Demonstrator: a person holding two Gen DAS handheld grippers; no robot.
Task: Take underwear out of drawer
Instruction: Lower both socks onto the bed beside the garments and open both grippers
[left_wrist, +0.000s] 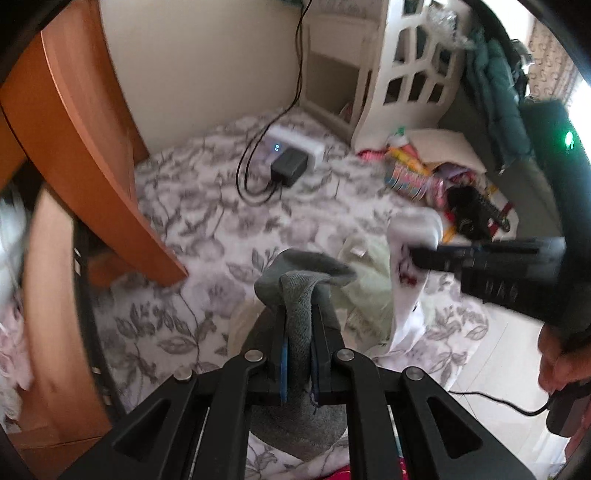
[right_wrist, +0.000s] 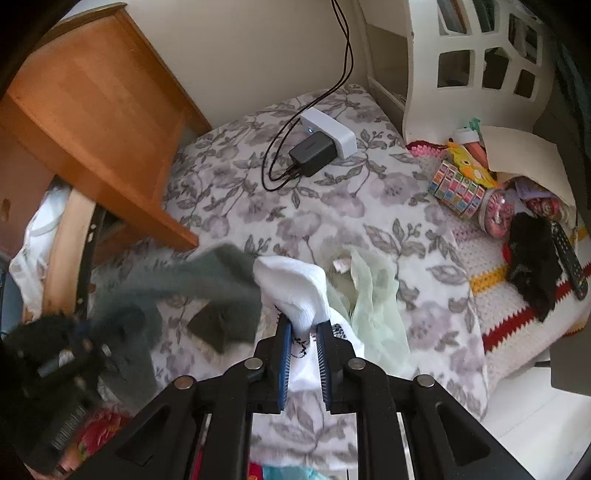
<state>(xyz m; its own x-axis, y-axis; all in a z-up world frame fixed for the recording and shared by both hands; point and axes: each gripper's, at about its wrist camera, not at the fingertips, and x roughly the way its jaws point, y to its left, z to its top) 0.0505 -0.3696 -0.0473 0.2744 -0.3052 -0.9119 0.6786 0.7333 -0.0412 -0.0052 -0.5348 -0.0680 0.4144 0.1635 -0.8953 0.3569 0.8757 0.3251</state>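
Above the floral bed cover, the left gripper has its jaws clamped on a grey garment. Right gripper jaws are clamped on a white garment. Both garments hang beside the wooden drawer unit.

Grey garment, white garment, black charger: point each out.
grey garment (left_wrist: 301, 295), left wrist view, fold above the gripper.
white garment (right_wrist: 295, 291), right wrist view, bunched top.
black charger (right_wrist: 312, 153), right wrist view, top face.
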